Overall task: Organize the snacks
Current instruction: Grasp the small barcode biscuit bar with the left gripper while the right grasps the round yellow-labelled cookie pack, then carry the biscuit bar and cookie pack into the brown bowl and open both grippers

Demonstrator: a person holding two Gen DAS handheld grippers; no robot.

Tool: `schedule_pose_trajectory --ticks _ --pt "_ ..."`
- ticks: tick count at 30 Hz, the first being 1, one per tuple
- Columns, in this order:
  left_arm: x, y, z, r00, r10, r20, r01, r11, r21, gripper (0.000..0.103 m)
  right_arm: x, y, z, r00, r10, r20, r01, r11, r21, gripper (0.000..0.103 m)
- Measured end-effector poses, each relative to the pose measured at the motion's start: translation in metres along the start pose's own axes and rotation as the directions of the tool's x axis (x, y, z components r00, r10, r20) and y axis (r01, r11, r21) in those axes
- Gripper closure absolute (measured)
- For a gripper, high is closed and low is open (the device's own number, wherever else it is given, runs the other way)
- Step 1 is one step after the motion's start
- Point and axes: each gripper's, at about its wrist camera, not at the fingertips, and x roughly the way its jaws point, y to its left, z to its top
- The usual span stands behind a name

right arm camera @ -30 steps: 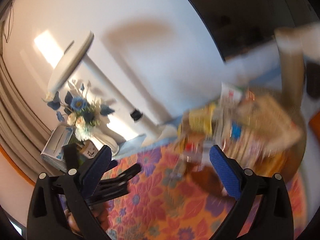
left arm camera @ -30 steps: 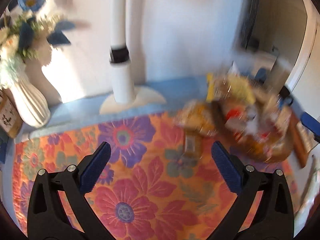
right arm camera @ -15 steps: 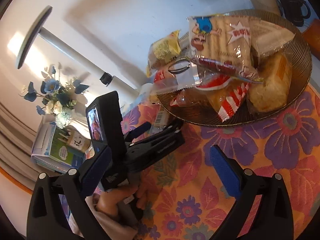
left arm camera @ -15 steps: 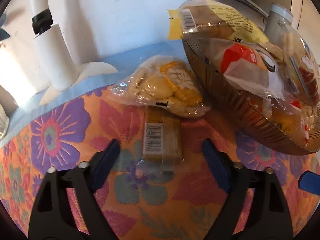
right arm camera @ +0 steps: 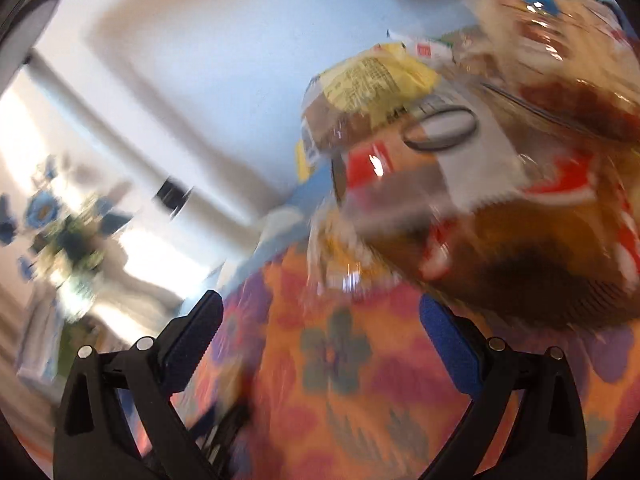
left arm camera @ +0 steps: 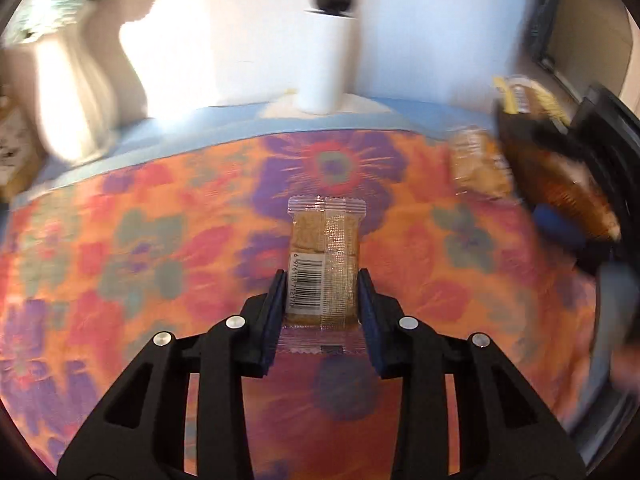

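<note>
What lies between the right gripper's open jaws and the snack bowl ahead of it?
In the right wrist view, only floral tablecloth lies between the right gripper and the amber snack bowl; a blurred clear packet sits beside the bowl.

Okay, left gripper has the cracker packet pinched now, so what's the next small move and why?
Probably lift the cracker packet clear of the floral cloth and carry it toward the snack bowl at the right. The left gripper has both pads closed on the packet's sides, so the grip looks set, and the bowl already holds the other snacks.
</note>
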Motion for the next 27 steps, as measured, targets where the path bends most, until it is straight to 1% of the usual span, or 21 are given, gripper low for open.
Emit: schedule_pose_trajectory --ticks 2,3,4,6,7,9,11,13,14,15,17,18,19,21,24,26,27 --pt "-0.008 0.016 -0.006 0.999 -0.034 0.012 0.034 0.998 -0.045 0.069 0.017 0.005 0.003 0.999 -0.049 -0.01 0.049 0.999 0.005 0.005" --pt "-0.007 0.021 -0.006 0.998 -0.053 0.015 0.054 0.996 -0.073 0.069 0.026 0.007 0.003 0.995 -0.097 -0.012 0.097 0.995 -0.001 0.005" --pt "-0.006 0.025 -0.006 0.998 -0.065 0.016 0.066 0.994 -0.085 0.069 0.03 0.008 0.003 0.994 -0.113 -0.002 0.113 0.994 -0.001 0.005" --pt "-0.009 0.026 -0.01 0.998 -0.066 0.02 0.068 0.994 -0.086 0.068 0.041 0.005 0.004 0.991 -0.136 0.014 0.136 0.991 0.004 0.005" --pt "-0.009 0.026 -0.01 0.998 -0.065 0.02 0.067 0.994 -0.085 0.068 0.049 0.003 0.004 0.989 -0.148 0.008 0.148 0.989 -0.005 0.005" --pt "-0.009 0.026 -0.01 0.997 -0.076 0.022 0.078 0.993 -0.093 0.068 0.052 0.007 0.005 0.986 -0.163 0.016 0.163 0.986 -0.015 0.005" --pt "-0.007 0.029 -0.009 0.995 -0.094 0.025 0.096 0.989 -0.108 0.068 0.057 0.013 0.005 0.982 -0.188 0.007 0.188 0.981 -0.042 0.005" --pt "-0.007 0.027 -0.009 0.994 -0.102 0.028 0.105 0.987 -0.118 0.068 0.057 0.011 0.006 0.982 -0.19 0.004 0.19 0.98 -0.052 0.006" --pt "-0.007 0.028 -0.008 0.994 -0.102 0.028 0.105 0.988 -0.118 0.068 0.054 0.01 0.006 0.979 -0.202 0.013 0.202 0.978 -0.044 0.021" --pt "-0.007 0.027 -0.009 0.995 -0.1 0.029 0.103 0.988 -0.117 0.068 0.053 0.01 0.005 0.978 -0.209 0.017 0.209 0.977 -0.039 0.028" --pt "-0.006 0.028 -0.008 0.994 -0.101 0.032 0.105 0.987 -0.123 0.068 0.05 0.009 0.004 0.983 -0.182 0.017 0.183 0.982 -0.04 0.033" --pt "-0.007 0.029 -0.008 0.994 -0.105 0.034 0.109 0.986 -0.127 0.068 0.048 0.009 0.002 0.987 -0.163 0.012 0.164 0.985 -0.053 0.033" --pt "-0.007 0.03 -0.008 0.994 -0.107 0.035 0.111 0.985 -0.13 0.069 0.045 0.011 -0.001 0.991 -0.132 -0.001 0.131 0.989 -0.072 0.035" --pt "-0.007 0.029 -0.008 0.994 -0.107 0.035 0.111 0.985 -0.129 0.069 0.037 0.013 -0.008 0.997 -0.07 -0.016 0.068 0.993 -0.099 0.036" --pt "-0.008 0.029 -0.007 0.994 -0.101 0.04 0.105 0.986 -0.129 0.069 0.019 0.017 -0.024 0.999 -0.001 -0.037 -0.005 0.989 -0.151 0.036" --pt "-0.011 0.03 -0.008 0.995 -0.083 0.051 0.09 0.986 -0.138 0.069 0.006 0.018 -0.034 0.997 0.051 -0.052 -0.059 0.984 -0.17 0.036" --pt "-0.013 0.031 -0.008 0.997 -0.054 0.063 0.063 0.986 -0.151 0.069 0.0 0.018 -0.038 0.996 0.069 -0.056 -0.078 0.981 -0.178 0.036"
